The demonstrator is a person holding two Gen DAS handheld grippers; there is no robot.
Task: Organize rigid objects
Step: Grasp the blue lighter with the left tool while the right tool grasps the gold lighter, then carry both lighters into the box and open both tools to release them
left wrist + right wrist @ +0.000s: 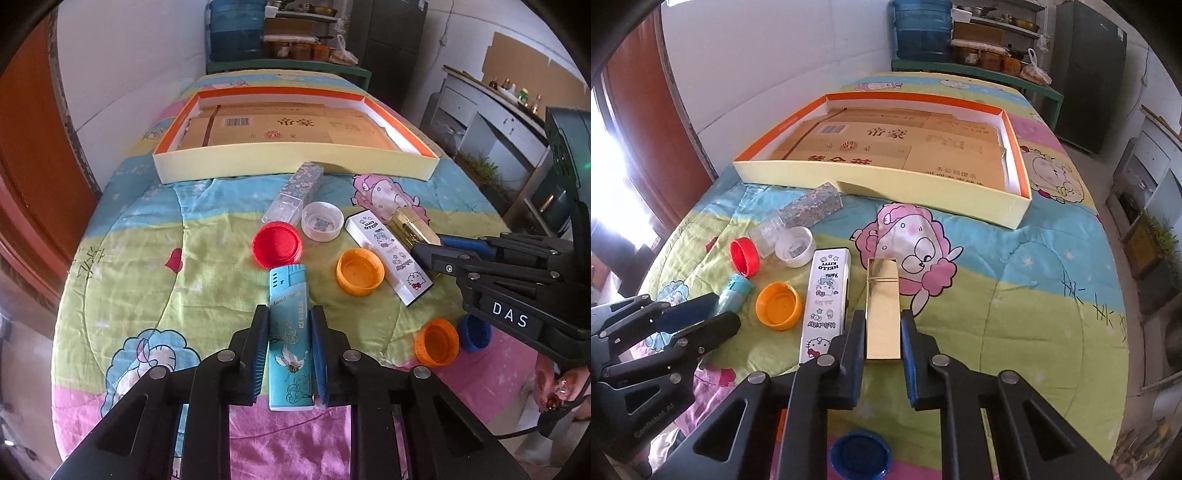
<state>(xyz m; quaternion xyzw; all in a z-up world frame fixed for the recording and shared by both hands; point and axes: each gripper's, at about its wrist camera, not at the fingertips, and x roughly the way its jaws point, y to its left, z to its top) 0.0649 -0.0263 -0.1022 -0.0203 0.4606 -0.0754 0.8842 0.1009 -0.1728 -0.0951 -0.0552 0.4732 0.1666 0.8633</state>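
Your left gripper has its jaws clamped on the blue lighter and your right gripper on the gold lighter, both long axes pointing up-frame toward the open box straight ahead on the bed.

Black claw arms, silver screws, blue pads, white "DAS" label.

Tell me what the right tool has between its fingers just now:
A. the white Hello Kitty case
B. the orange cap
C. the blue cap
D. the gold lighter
D. In the right wrist view the right tool is closed on the gold lighter; the white Hello Kitty case lies beside it, untouched, and the left tool grips the blue lighter.
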